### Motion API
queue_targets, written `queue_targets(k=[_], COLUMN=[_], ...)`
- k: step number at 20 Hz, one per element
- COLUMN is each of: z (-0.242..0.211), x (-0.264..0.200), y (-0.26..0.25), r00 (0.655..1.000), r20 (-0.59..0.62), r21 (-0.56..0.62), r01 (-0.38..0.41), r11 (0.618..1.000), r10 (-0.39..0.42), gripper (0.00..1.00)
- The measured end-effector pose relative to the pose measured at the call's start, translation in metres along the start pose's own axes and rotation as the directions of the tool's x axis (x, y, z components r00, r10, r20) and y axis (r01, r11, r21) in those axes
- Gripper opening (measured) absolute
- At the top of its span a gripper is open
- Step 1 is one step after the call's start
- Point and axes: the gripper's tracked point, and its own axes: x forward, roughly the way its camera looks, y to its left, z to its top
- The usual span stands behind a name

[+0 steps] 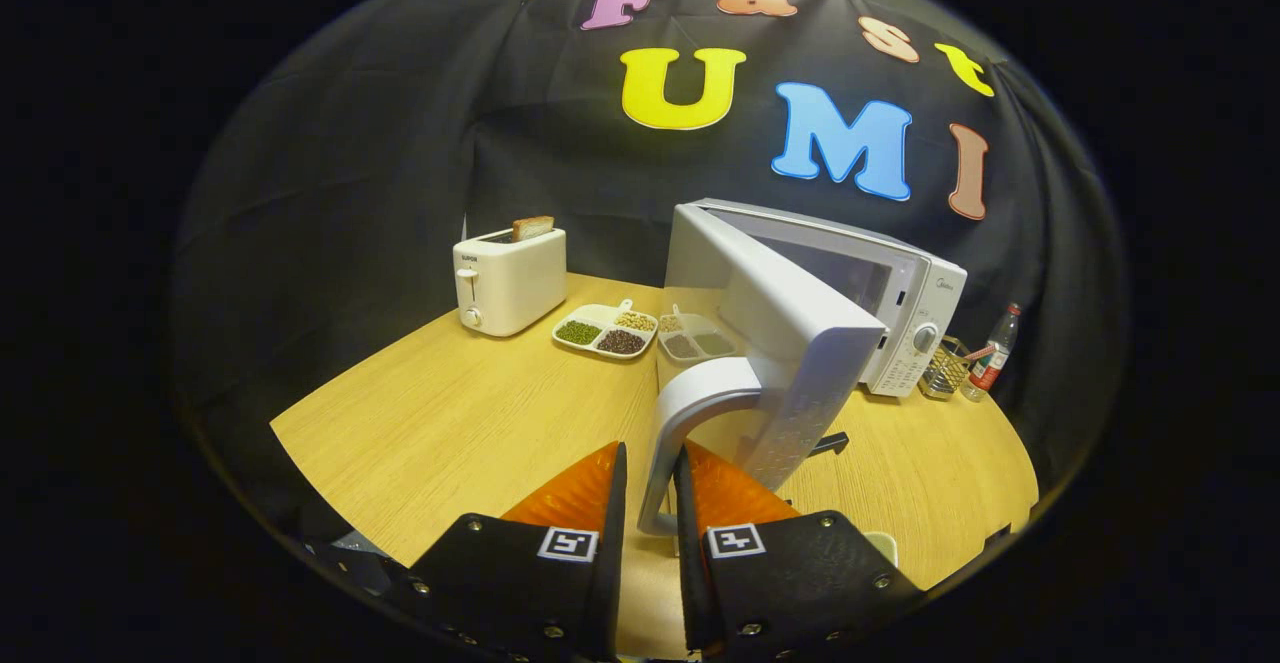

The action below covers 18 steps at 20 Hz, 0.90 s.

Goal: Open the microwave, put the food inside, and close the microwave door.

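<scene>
Microwave (pixel 900 283) door (pixel 790 343) stands swung open, fingers (pixel 590 488) clamping its handle (pixel 680 413).

A light wood table (pixel 450 413) carries everything. At its far side stands a white toaster (pixel 509 280) with a slice of bread in its slot. Just beside it lie two divided trays (pixel 606 329) of beans and grains. The white microwave (pixel 890 293) stands next, door swung open. Past it are a wire holder (pixel 945 368) and a bottle (pixel 995 348).

Small brand marks on the toaster (pixel 509 285) and microwave (pixel 905 308) are too blurred to read.
</scene>
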Motion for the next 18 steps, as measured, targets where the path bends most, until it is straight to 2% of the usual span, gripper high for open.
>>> queue_targets(k=[4, 7, 10, 14, 16, 17, 18], z=[0.000, 0.005, 0.019, 0.058, 0.078, 0.085, 0.091], x=[-0.007, -0.014, -0.035, -0.075, -0.091, -0.099, -0.105], y=[0.017, 0.044, 0.076, 0.075, 0.062, 0.053, 0.043], r00=[0.999, 0.992, 0.958, 0.927, 0.917, 0.915, 0.914], r20=[-0.016, -0.001, 0.041, 0.143, 0.194, 0.218, 0.237], r21=[0.019, 0.040, 0.058, 0.068, 0.063, 0.060, 0.052], r01=[-0.030, -0.128, -0.284, -0.358, -0.367, -0.360, -0.349], r11=[0.999, 0.991, 0.957, 0.931, 0.928, 0.931, 0.936], r10=[0.030, 0.128, 0.282, 0.346, 0.349, 0.340, 0.328], gripper=[0.28, 0.28, 0.28, 0.29, 0.41, 0.66, 0.76])
